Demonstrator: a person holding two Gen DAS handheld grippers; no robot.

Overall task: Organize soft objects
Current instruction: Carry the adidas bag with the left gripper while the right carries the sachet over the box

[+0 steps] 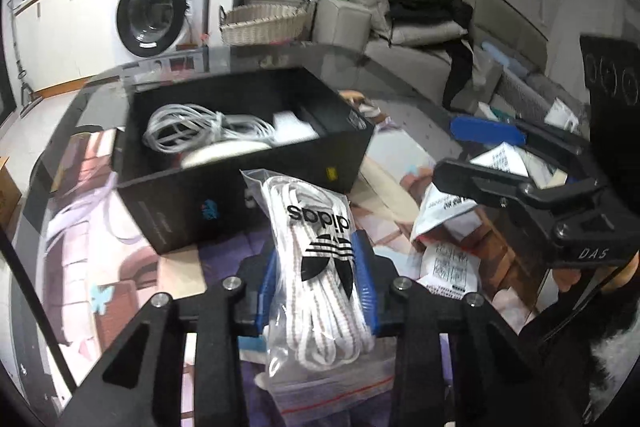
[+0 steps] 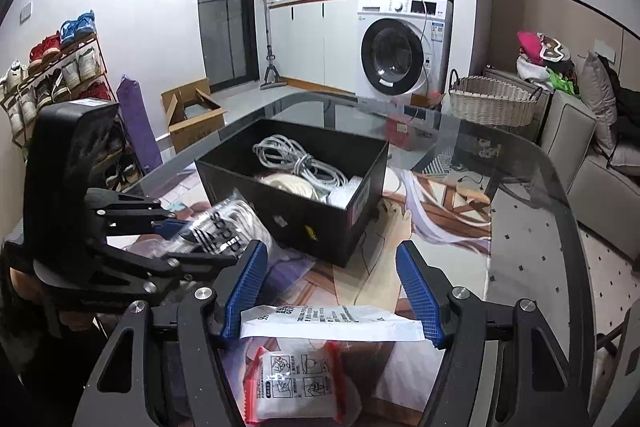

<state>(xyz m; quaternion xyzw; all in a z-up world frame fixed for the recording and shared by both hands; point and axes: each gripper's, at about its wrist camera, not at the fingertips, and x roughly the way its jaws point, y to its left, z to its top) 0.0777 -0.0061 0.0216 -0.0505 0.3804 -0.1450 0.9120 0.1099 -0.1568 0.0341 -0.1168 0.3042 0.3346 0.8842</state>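
Note:
My left gripper is shut on a clear zip bag of white laces with a black logo, its blue pads pressing both sides. The bag hangs just in front of the open black box, which holds coiled white cable. The right wrist view shows the same bag in the left gripper, left of the box. My right gripper is shut on a flat white printed packet stretched between its pads. A red-edged sachet lies below it on the table.
More white packets lie on the printed mat over the glass table. Beyond the table's far rim stand a wicker basket, a washing machine and a sofa with clothes. A cardboard box and shoe rack are at left.

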